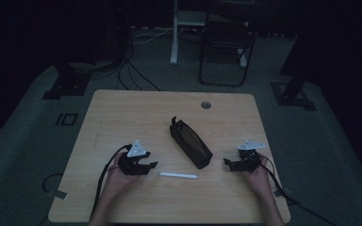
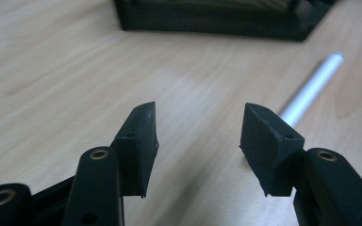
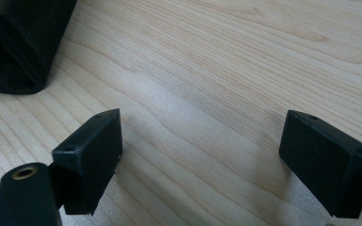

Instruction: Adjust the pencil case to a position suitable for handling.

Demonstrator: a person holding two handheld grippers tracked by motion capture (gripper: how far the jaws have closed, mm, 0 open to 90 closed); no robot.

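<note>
On the table (image 1: 122,113), the pouch (image 1: 191,143) lies near the middle, running aslant from the centre toward the near right. The pen (image 1: 179,175) lies just before its near end, parallel to the near edge. The left gripper (image 1: 146,165) sits left of the pen, the right gripper (image 1: 231,164) right of the pouch, near the right edge.

Parted tool (image 2: 198,141) beside white pen (image 2: 311,89)

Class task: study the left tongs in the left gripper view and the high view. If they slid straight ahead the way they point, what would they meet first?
Probably the white pen: it lies just ahead of the left tongs, off their right jaw. The black mesh pouch lies farther on. Depth is unclear, so the open jaws might pass beside the pen.
</note>
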